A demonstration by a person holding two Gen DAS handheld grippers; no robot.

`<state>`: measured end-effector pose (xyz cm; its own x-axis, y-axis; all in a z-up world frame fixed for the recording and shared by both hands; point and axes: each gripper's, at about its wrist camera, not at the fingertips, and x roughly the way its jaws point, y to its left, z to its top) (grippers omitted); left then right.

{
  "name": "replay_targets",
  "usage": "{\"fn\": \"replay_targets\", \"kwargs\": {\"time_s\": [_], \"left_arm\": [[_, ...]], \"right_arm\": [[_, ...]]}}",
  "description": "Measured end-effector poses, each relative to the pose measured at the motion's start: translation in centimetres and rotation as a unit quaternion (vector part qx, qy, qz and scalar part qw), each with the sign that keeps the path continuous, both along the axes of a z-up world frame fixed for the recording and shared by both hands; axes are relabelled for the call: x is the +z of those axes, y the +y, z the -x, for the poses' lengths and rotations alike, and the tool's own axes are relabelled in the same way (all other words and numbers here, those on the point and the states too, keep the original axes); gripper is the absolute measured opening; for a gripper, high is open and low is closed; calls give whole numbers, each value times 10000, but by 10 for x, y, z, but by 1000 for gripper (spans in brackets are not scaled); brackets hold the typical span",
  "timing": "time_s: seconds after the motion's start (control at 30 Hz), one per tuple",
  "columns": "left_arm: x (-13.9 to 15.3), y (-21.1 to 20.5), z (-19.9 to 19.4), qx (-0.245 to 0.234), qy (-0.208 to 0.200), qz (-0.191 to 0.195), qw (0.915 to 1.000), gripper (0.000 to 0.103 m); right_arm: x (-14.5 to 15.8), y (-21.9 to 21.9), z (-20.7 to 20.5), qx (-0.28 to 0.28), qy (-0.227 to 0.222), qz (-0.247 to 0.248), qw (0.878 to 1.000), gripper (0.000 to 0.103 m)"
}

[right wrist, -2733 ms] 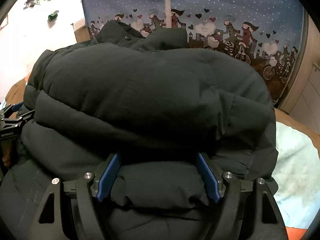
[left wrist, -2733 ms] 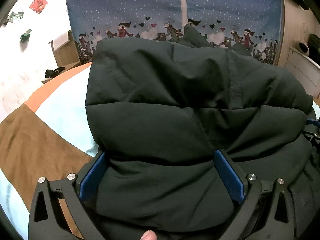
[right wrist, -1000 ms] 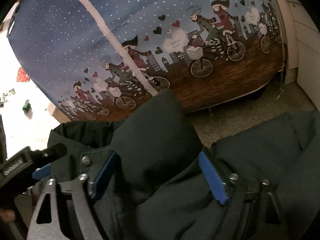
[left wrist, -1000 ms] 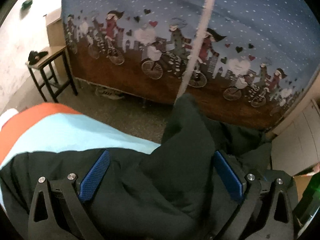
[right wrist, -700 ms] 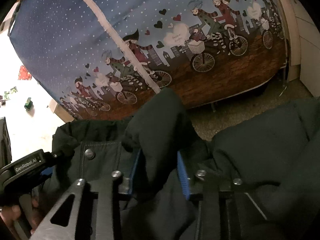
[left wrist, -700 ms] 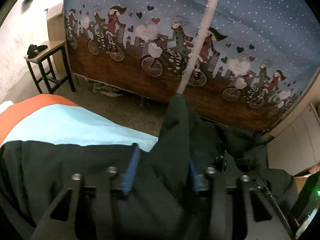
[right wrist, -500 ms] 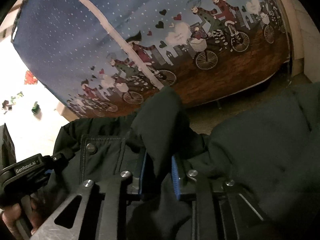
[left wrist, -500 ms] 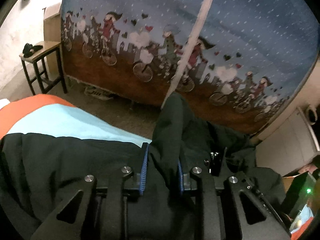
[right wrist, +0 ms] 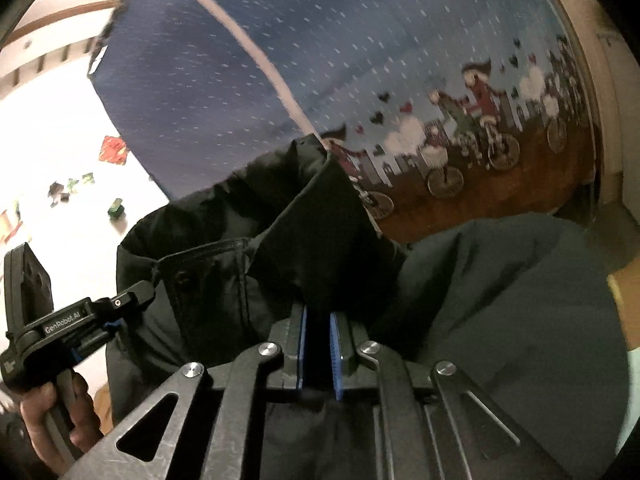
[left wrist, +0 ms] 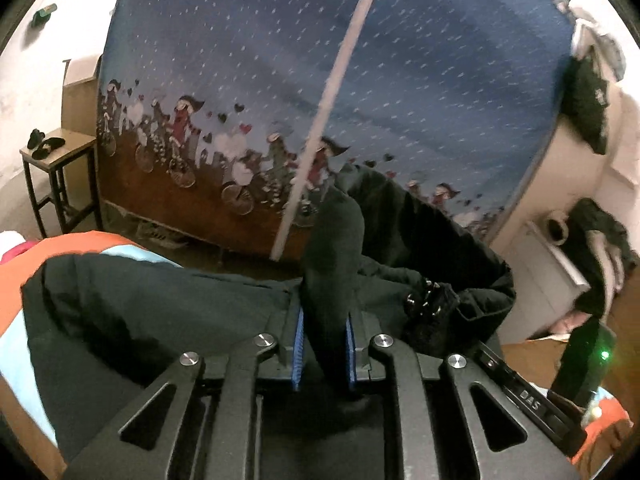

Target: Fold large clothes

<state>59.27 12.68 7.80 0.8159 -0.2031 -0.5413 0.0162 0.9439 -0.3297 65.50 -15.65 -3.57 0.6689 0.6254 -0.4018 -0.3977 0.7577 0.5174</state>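
A big black padded jacket point(left wrist: 160, 312) lies bunched over the bed in the left wrist view and fills the lower half of the right wrist view point(right wrist: 500, 300). My left gripper point(left wrist: 323, 350) is shut on an upstanding fold of the jacket. My right gripper point(right wrist: 318, 354) is shut on another fold of it, near a placket with a snap point(right wrist: 200, 280). The left gripper also shows at the left edge of the right wrist view point(right wrist: 68, 328), held by a hand. Both folds are lifted.
The bed cover point(left wrist: 48, 248) is orange, light blue and brown. A blue curtain point(left wrist: 320, 80) with cyclist figures hangs behind it. A small side table point(left wrist: 56, 160) stands at the left. White cabinets with dark clothes point(left wrist: 560, 248) are at the right.
Both grippers were open around the jacket and have closed on folds at its far edge. Both have since lifted upward, so the views tilt toward the curtain.
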Motion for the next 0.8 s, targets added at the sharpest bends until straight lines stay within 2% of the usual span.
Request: {"fn": "replay_targets", "kwargs": {"time_s": [0.2, 0.33, 0.43, 0.53, 0.63, 0.8], "left_arm": [[13, -5, 74, -144, -529, 305, 9980, 11], [16, -8, 121, -267, -725, 566, 9954, 11], [8, -13, 145, -296, -786, 488, 9953, 10], [-9, -14, 146, -124, -636, 625, 9959, 10], [-20, -16, 138, 30, -617, 530, 9967, 10], [-26, -19, 132, -125, -600, 240, 9978, 10]], "right_arm": [[21, -20, 54, 175, -338, -49, 9993, 8], [28, -36, 99, 258, -481, 5, 9985, 6], [29, -41, 118, 284, -545, 226, 9979, 4], [27, -47, 123, 293, -455, 379, 9978, 4], [36, -62, 124, 52, -493, 413, 9979, 4], [61, -77, 104, -256, -514, 437, 9974, 4]]}}
